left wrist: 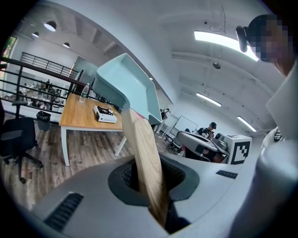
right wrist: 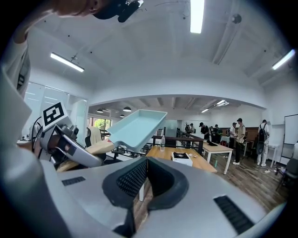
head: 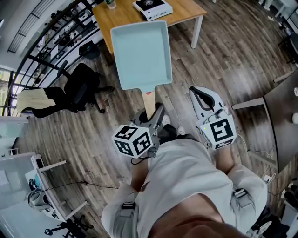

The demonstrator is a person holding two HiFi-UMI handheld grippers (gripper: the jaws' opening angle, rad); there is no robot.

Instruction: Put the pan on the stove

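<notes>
A pale blue rectangular pan [head: 139, 53] hangs in the air over the wooden floor, short of the wooden table [head: 125, 14]. My left gripper [head: 156, 114] is shut on its wooden handle [head: 149, 100]; in the left gripper view the handle [left wrist: 146, 153] rises from between the jaws to the tilted pan [left wrist: 123, 81]. A small white stove [head: 152, 8] with a black burner sits on the table. My right gripper [head: 200, 100] is to the right of the handle, shut and holding nothing. The right gripper view shows the pan [right wrist: 137, 125] up on the left and the stove [right wrist: 181, 158] beyond.
A black office chair [head: 81, 86] stands left of the pan, by a black railing. A grey desk [head: 284, 116] is at the right. A water bottle [left wrist: 84, 91] stands on the table's far corner. Several people [right wrist: 240, 135] are far across the room.
</notes>
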